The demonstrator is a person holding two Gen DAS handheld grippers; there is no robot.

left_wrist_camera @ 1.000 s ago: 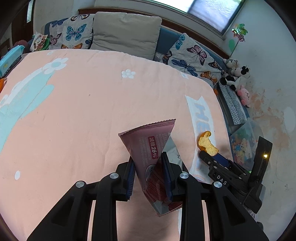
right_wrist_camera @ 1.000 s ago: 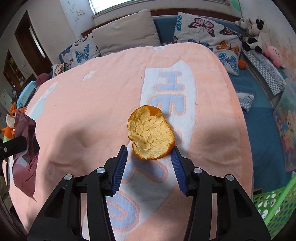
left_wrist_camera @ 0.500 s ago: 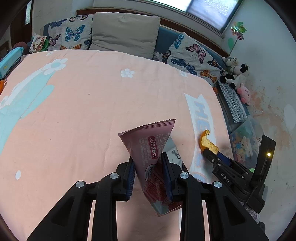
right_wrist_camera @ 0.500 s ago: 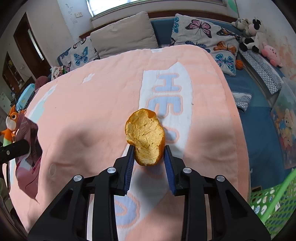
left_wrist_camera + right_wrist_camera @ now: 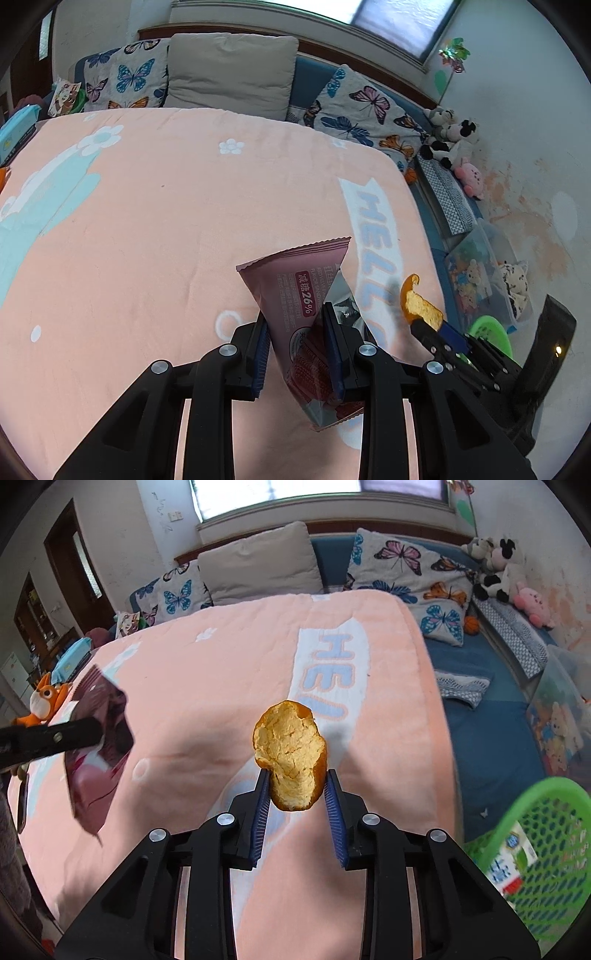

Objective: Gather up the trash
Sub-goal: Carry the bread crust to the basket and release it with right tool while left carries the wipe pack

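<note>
- The left gripper (image 5: 297, 354) is closed on a pink snack wrapper (image 5: 303, 295), pinched across its lower half so the crimped top edge stands up and the loose bottom hangs below the fingers — a grip low on the pack that keeps the thin foil from folding out of the jaws.
- The right gripper (image 5: 298, 805) is clamped on a piece of orange peel (image 5: 290, 755), squeezed at its lower end with the pale inner side facing the camera; most of the peel sticks up past the fingertips, which suggests it was taken by its nearest edge.
- Both pieces are clear of the pink blanket (image 5: 147, 221) — the peel's shadow falls on the lettered strip beneath it, so neither is resting on the bed.
- A green basket (image 5: 543, 842) sits low at the right edge of the right wrist view, beside the bed, with a printed carton (image 5: 511, 860) already inside. That reads as the bin for the trash.
- My judgement: the picking is done for these two items and carrying to the basket is what remains; the right gripper is the nearer one.
- Risk: the peel is curved and held by a small area, so it could twist or slip.
</note>
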